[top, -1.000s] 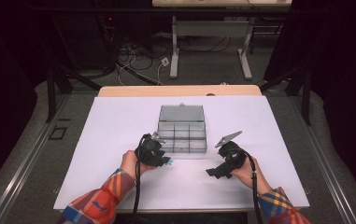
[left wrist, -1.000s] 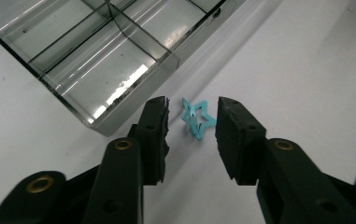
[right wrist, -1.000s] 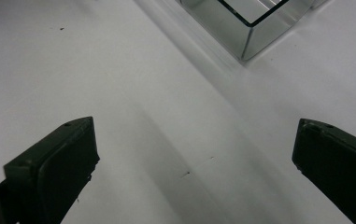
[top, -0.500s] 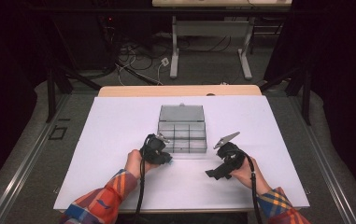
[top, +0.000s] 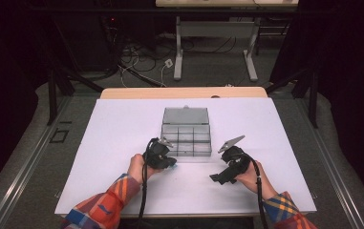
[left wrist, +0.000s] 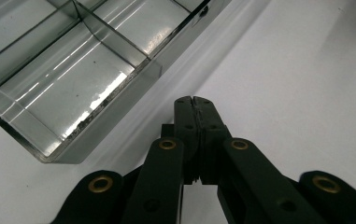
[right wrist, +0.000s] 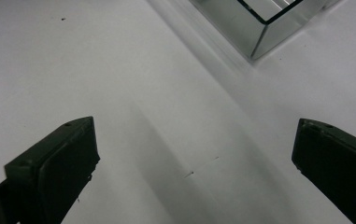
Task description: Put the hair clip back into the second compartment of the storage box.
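A clear plastic box (top: 186,136) with several empty compartments lies in the middle of the white table (top: 122,124), its lid tipped up at the back. My left gripper (top: 168,157) hovers by the box's front left corner. In the left gripper view its jaws (left wrist: 194,100) have just been closing and now meet with nothing between them, just off the corner of the box (left wrist: 68,140). My right gripper (top: 223,171) sits to the right of the box, in front of it. In the right gripper view the gripper (right wrist: 194,144) stands wide open over bare table, with a corner of the box (right wrist: 259,32) at the top.
A wooden strip (top: 184,92) runs along the table's far edge. Beyond it, cables and the legs of another table (top: 179,57) stand on the floor. White surface lies free to the left, to the right and in front of the box.
My left gripper has edged a little toward the box's front left corner. The right hand has stayed where it was.
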Available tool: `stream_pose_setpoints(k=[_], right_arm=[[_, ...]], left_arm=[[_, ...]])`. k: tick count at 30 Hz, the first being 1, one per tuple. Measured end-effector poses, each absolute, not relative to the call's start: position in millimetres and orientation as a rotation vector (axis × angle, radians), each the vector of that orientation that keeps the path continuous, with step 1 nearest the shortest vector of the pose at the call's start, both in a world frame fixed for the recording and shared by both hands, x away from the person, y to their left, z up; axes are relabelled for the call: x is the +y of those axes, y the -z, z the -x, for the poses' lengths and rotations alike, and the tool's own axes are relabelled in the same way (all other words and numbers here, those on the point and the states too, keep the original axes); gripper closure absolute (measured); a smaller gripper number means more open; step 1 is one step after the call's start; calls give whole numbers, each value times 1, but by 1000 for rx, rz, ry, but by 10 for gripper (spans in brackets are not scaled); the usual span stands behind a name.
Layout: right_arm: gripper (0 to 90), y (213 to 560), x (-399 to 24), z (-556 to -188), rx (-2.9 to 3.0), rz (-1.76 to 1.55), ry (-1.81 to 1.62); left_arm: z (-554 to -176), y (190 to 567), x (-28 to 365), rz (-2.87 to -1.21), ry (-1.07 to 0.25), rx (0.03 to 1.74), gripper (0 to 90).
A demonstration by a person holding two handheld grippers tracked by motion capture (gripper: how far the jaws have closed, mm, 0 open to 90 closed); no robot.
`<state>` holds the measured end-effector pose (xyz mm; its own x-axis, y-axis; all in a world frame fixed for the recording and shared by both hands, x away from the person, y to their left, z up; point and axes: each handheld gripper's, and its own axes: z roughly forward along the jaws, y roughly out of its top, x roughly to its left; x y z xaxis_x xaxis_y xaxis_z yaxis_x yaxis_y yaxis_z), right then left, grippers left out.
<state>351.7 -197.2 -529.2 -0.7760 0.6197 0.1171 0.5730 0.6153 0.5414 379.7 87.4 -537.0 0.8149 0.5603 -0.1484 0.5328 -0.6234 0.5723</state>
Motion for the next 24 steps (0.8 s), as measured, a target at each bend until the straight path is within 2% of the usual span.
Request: stream_pose_setpoints(k=[24], right_arm=[[0,528,-202,-352,2723,-997,-881]], left_arm=[[-370,525,98,-2366,-103,768,891]])
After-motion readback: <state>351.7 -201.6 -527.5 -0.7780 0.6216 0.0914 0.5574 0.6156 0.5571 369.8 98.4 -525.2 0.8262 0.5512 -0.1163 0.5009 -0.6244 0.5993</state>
